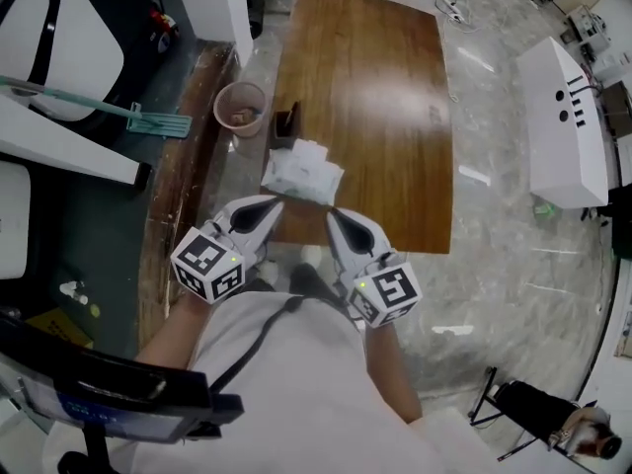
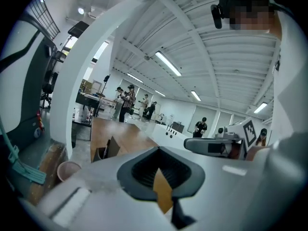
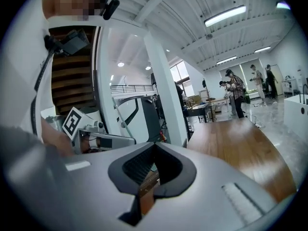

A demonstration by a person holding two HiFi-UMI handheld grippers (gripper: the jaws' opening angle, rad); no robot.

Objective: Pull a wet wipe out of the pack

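The wet wipe pack [image 1: 301,173], white and crumpled, lies near the front edge of the wooden table [image 1: 375,97]. Both grippers hover side by side just short of it, over the table's near edge. My left gripper [image 1: 273,205] points at the pack's left corner with its jaws pressed together and nothing between them. My right gripper [image 1: 334,216] points at the pack's right corner, also shut and empty. In the left gripper view [image 2: 161,177] and the right gripper view [image 3: 150,171] the closed jaws fill the lower frame and hide the pack.
A small dark box [image 1: 286,123] stands on the table just behind the pack. A pinkish cup [image 1: 240,108] sits off the table's left edge, near a green mop head [image 1: 158,120]. A white cabinet [image 1: 563,117] stands to the right. People stand far across the room [image 2: 126,97].
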